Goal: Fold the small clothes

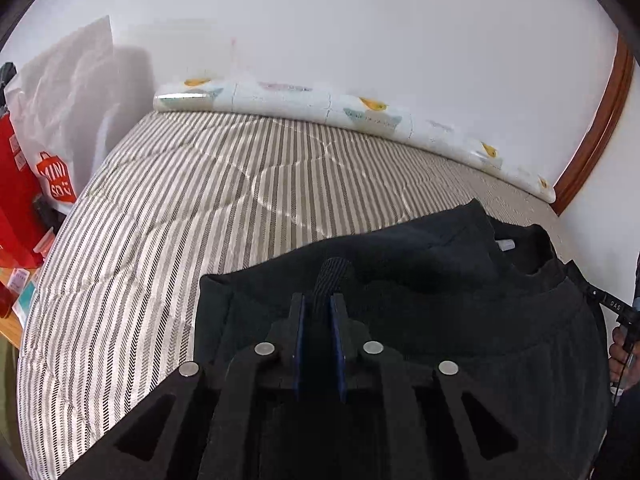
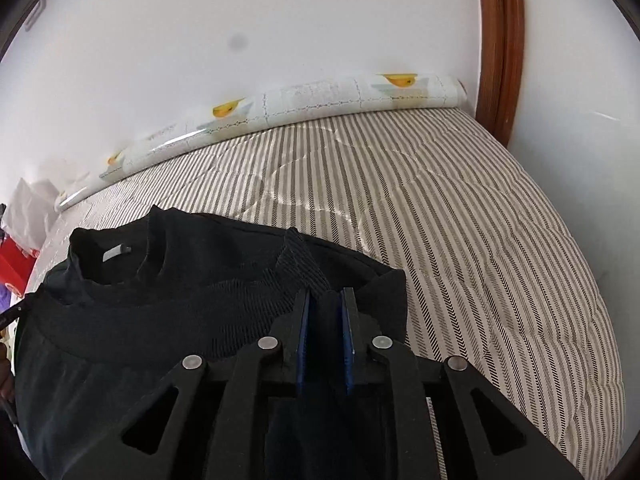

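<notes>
You've got a striped quilted mattress (image 1: 200,208) underneath, fruit-print roll (image 1: 328,110) along its 12 o'clock edge vs white wall (image 1: 360,20). Miniso bag (image 1: 60,120) at 9 o'clock, wood door frame (image 2: 500,40) at 2 o'clock.

Both wrist views look close along their fingers, sharing the striped bed (image 1: 200,184)

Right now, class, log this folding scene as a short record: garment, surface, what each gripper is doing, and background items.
garment: black top, neck opening with a pale label facing up
surface: striped quilt
left gripper: shut on a ribbed fold of the top
right gripper: shut on a ribbed fold of the top
far edge: patterned roll along the white wall
side items: white shopping bag, red box
fold status: not judged
</notes>
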